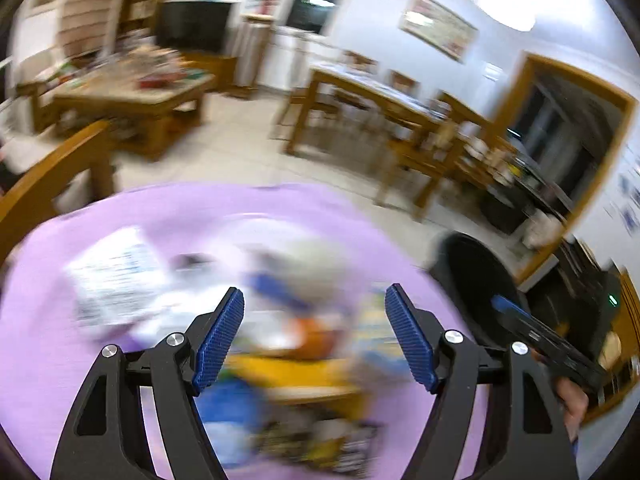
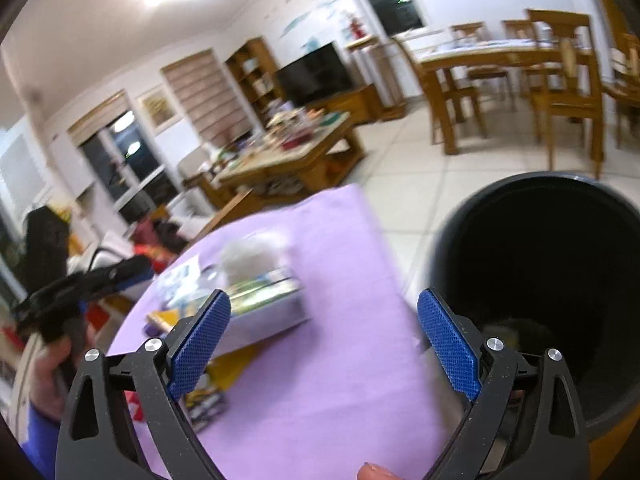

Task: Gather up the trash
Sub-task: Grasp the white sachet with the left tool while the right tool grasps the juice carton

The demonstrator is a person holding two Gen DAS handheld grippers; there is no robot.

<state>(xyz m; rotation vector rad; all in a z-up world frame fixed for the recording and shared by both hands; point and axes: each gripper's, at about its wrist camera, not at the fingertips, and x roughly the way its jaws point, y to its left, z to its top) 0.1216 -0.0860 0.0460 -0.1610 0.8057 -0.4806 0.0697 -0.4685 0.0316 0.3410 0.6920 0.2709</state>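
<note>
Wooden dining table with chairs, cluttered coffee table, dark television, bookshelf

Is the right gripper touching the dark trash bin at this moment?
Apart. In the right wrist view the right gripper is open and empty over the purple tablecloth, and the dark bin stands beyond its right finger with nothing gripped.

Both tools gape, nothing between the pads.

The left tool and right tool tilt downward, blue pads spread wide; a hand grips the left tool's handle.
</note>
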